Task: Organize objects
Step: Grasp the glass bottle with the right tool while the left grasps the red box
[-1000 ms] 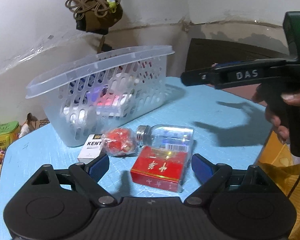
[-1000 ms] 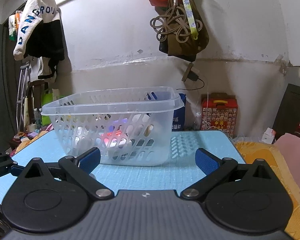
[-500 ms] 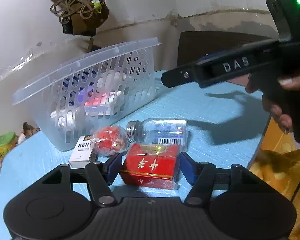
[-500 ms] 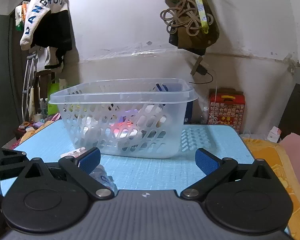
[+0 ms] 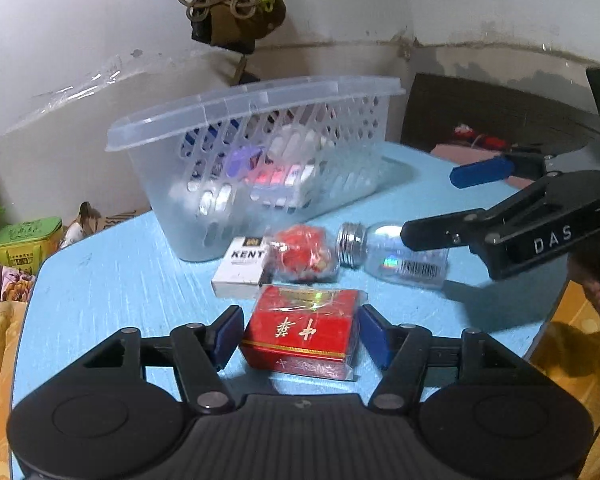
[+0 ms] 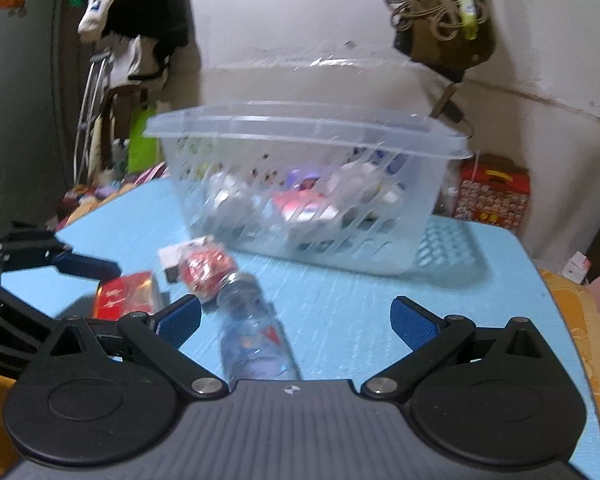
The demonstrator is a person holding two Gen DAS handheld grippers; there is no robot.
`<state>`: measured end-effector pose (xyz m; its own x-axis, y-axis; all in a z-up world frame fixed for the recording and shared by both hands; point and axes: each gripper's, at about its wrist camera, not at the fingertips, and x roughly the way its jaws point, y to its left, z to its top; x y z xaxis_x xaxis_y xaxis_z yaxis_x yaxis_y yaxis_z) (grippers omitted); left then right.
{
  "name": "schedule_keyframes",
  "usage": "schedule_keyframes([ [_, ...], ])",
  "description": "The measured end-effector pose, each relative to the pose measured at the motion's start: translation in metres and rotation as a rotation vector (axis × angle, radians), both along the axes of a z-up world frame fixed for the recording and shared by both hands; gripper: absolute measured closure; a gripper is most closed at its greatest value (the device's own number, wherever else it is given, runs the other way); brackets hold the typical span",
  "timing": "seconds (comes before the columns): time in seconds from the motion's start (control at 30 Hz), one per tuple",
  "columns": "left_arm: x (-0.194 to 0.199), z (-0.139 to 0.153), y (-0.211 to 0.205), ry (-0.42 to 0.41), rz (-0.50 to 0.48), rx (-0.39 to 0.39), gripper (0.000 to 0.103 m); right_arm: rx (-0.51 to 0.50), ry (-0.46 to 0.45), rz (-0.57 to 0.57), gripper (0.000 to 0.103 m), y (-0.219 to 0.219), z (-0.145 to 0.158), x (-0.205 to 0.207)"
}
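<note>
On the pale blue table (image 5: pixel 112 280) the left gripper (image 5: pixel 298 330) brackets a glossy red box (image 5: pixel 302 330) wrapped in clear film, its blue ribbed pads close at each side; I cannot tell whether they are touching it. Just beyond lie a white Kent pack (image 5: pixel 242 266), a crinkly red packet (image 5: pixel 304 254) and a clear bottle (image 5: pixel 392 256) on its side with a threaded silver neck. The right gripper (image 6: pixel 296 324) hangs spread wide over that bottle (image 6: pixel 252 328), gripping nothing. Farther back stands a translucent perforated plastic basket (image 5: pixel 256 100) holding several small packs.
</note>
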<state>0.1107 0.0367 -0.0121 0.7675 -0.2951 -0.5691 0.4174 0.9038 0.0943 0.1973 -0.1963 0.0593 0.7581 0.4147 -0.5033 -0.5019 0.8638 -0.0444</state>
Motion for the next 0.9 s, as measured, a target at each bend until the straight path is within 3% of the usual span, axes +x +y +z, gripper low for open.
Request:
schedule_keyframes([
  [0.2,-0.002,-0.007,-0.011,-0.025,-0.003,0.082,0.031,-0.05,0.017,0.033,0.0,0.01,-0.007,-0.004],
  [0.3,-0.003,-0.007,-0.011,-0.02,-0.001,0.075,0.03,-0.062,0.025,0.041,0.004,0.012,-0.009,-0.004],
  [0.47,0.001,-0.008,-0.005,0.006,0.022,0.04,0.023,-0.076,0.062,0.062,0.022,0.012,-0.014,-0.003],
  [0.57,0.002,-0.008,-0.004,0.005,0.021,0.038,0.023,-0.087,0.073,0.074,0.023,0.013,-0.016,-0.004],
  [0.8,0.001,-0.008,-0.008,-0.01,0.01,0.06,0.023,-0.069,0.106,0.094,0.038,0.011,-0.017,-0.001],
  [0.9,0.002,-0.008,-0.008,0.003,0.01,0.043,0.023,-0.051,0.129,0.106,0.053,0.009,-0.015,0.0],
])
